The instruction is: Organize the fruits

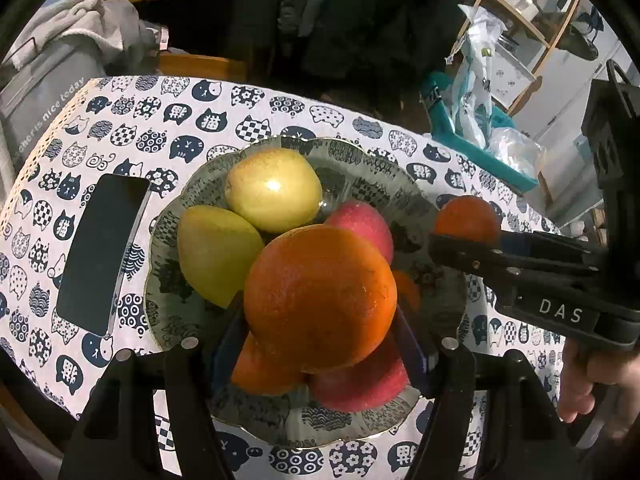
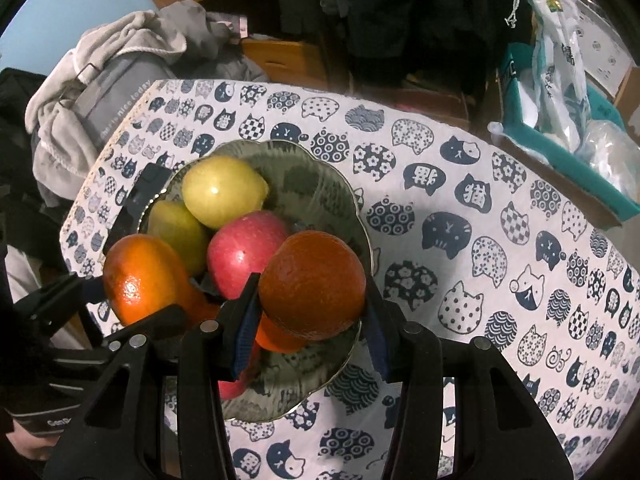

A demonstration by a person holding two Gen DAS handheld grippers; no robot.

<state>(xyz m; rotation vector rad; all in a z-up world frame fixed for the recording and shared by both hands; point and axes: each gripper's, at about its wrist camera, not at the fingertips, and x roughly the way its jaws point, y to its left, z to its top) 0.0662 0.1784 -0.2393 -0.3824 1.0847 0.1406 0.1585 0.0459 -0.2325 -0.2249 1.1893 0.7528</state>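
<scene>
Cat-print tablecloth (image 2: 480, 208) covers the table; behind it a grey bag (image 1: 44, 84) with a pale towel (image 2: 120, 40) on top, and a teal box (image 2: 568, 160) of plastic bags at the far right; dark phone (image 1: 102, 256) lies flat just left of the glass plate (image 1: 436, 216). Plate holds two green pears (image 1: 274, 188) (image 1: 214, 252) touching each other, red apples (image 2: 246, 252) and another orange beneath. Left gripper (image 1: 320, 344) clenched on a large orange (image 1: 320, 296), held above the plate's near side; right gripper (image 2: 310, 312) clenched on a darker orange (image 2: 312, 284), held over the plate's right rim; the two held oranges are apart, an apple between them in the right wrist view.
</scene>
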